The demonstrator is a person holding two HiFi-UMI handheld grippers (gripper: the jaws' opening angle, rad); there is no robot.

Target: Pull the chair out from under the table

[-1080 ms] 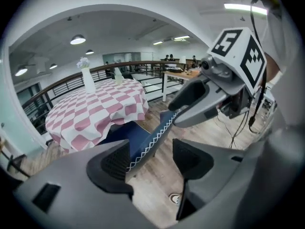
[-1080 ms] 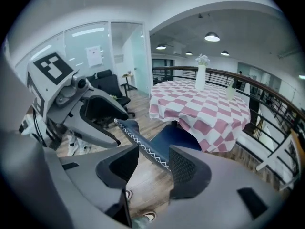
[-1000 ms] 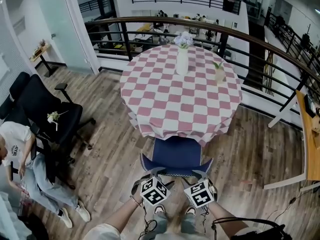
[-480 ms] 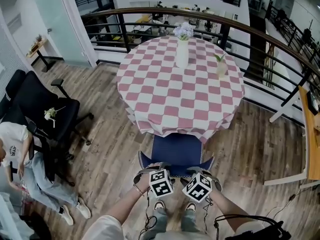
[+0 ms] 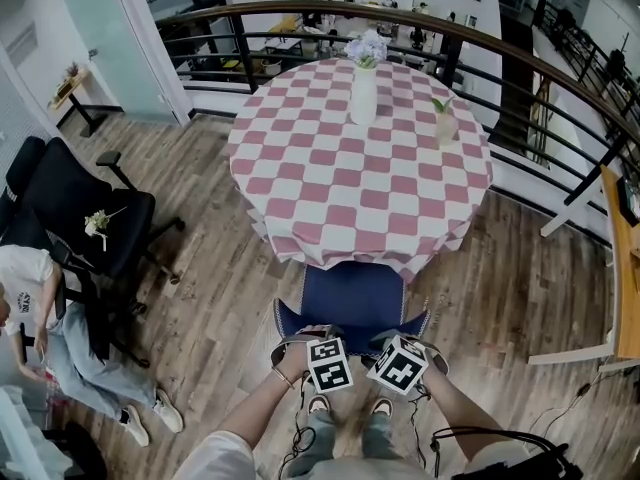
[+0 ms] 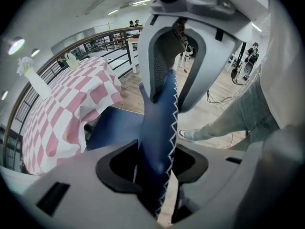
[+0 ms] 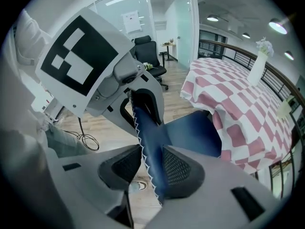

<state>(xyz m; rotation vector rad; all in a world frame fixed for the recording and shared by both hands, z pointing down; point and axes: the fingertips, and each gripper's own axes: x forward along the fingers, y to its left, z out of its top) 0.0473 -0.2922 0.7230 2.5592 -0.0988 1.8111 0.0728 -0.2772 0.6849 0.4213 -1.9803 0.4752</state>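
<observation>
left gripper [image 6: 155, 168] and right gripper [image 7: 151, 168] jaws have just been closing, both pinching the backrest top edge of the blue chair [image 5: 352, 296]; chair seat partly tucked under the checkered table [image 5: 340, 188].

The chair [image 5: 352, 298] is navy blue with white zigzag edge stitching; the desk cloth [image 5: 330, 188] is pink-and-white checked.

chair [image 5: 352, 303] partly under table [image 5: 300, 168] | vase [image 5: 364, 93] on table | office chair [image 5: 105, 230] left

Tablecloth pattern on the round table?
It's a pink-and-white checked tablecloth; shows best in the head view.
</observation>
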